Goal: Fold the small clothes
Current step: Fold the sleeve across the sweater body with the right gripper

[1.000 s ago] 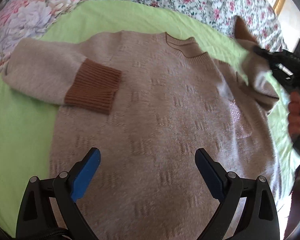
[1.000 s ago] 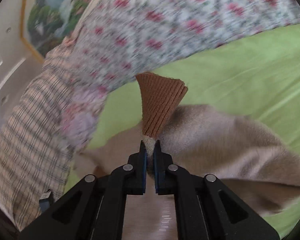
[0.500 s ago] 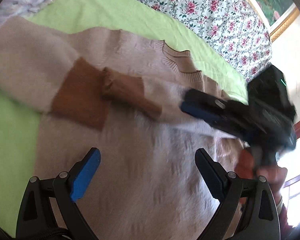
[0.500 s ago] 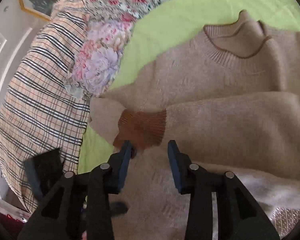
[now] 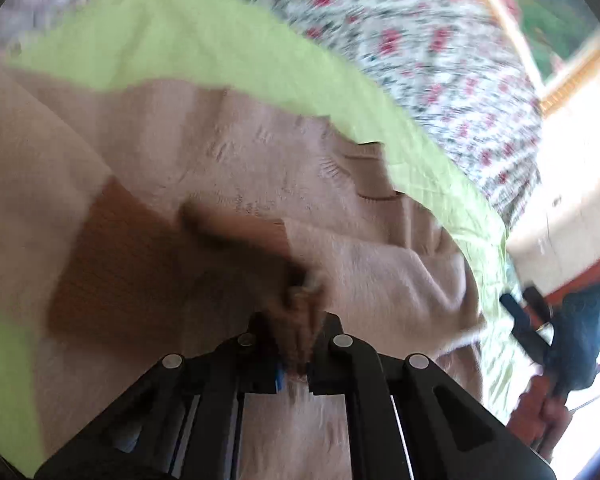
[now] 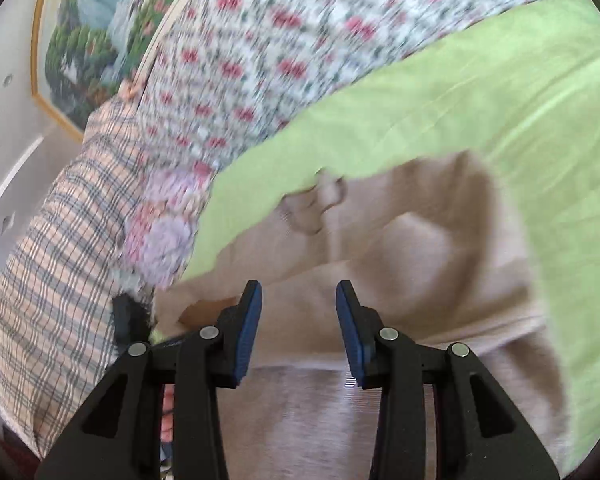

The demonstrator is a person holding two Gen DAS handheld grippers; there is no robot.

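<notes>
- Across the bed, a green sheet is lying under a beige sweater, with a floral quilt running along the far side and a plaid cover bunching beside it.
- Spread over that sheet, the sweater is taking up most of both views; its collar is pointing toward the quilt, and both sleeves are lying folded inward across the chest, their brown cuffs meeting near the middle.
- By my judgement the task is sitting around its midpoint: the sleeves are in, while the body is not yet folded over.
- Compared with half a second ago, the left gripper, which was hanging wide open above the chest, is now pinching a bunch of sweater fabric between clenched jaws, close by the cuffs.
- The right gripper, which was beside the cuffs then, is now hovering near the sweater's shoulder with released jaws and nothing between them.
- Both views are blurring, so the cameras are probably moving fast.
</notes>
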